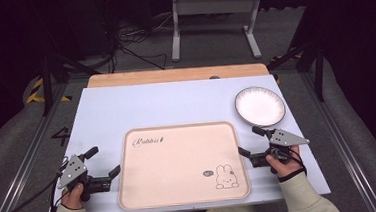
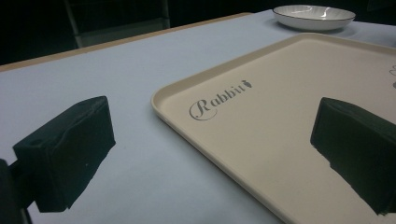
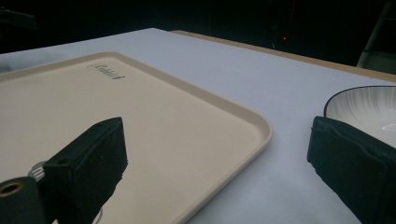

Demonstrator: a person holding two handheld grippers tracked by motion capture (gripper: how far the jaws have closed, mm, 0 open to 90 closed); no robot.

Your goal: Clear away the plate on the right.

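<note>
A beige tray [image 1: 182, 199] with a "Rabbit" script and a rabbit drawing lies flat near the front of the table. A white plate [image 1: 259, 105] with a dark rim sits beyond the tray's right corner. My left gripper [image 1: 102, 162] rests at the tray's left edge, open and empty. My right gripper [image 1: 251, 142] rests at the tray's right edge, open with nothing between its jaws. The left gripper view has the tray's near corner [image 2: 161, 100] between the jaws and the plate [image 2: 314, 16] far off. The right gripper view shows the tray's corner [image 3: 261, 126] and the plate [image 3: 362, 109].
A pale blue mat [image 1: 151, 103] covers the wooden table [image 1: 174, 75]. Behind the table stand a white frame [image 1: 215, 19] and cables on the dark floor. Metal rails run along both sides of the table.
</note>
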